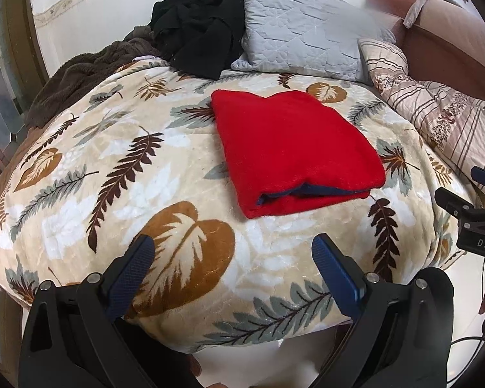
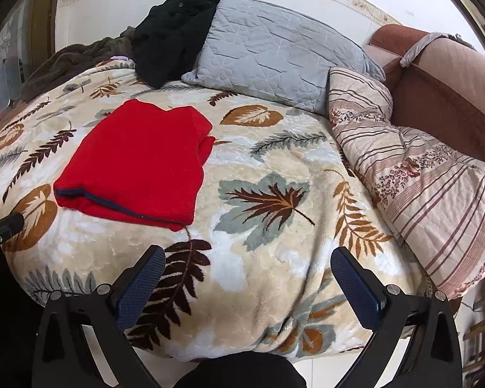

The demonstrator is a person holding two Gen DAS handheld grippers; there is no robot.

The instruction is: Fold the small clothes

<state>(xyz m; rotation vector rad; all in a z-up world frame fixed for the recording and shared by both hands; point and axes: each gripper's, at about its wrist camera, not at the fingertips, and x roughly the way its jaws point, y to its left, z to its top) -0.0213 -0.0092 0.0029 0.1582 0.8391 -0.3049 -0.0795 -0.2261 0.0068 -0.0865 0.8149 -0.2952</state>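
A red garment (image 1: 291, 148) with dark blue trim lies folded into a neat rectangle on the leaf-patterned blanket (image 1: 113, 168). It also shows in the right wrist view (image 2: 139, 165), left of centre. My left gripper (image 1: 232, 252) is open and empty, hovering near the bed's front edge, short of the garment. My right gripper (image 2: 247, 262) is open and empty, to the right of the garment, above the blanket (image 2: 274, 258). The right gripper also shows at the right edge of the left wrist view (image 1: 468, 200).
A grey quilted pillow (image 1: 300, 32), a black garment pile (image 1: 197, 22) and a brown fleece (image 1: 80, 74) lie at the back. A striped floral quilt (image 2: 420, 177) lies on the right, against a brown sofa arm (image 2: 443, 90). White floor shows below the bed edge.
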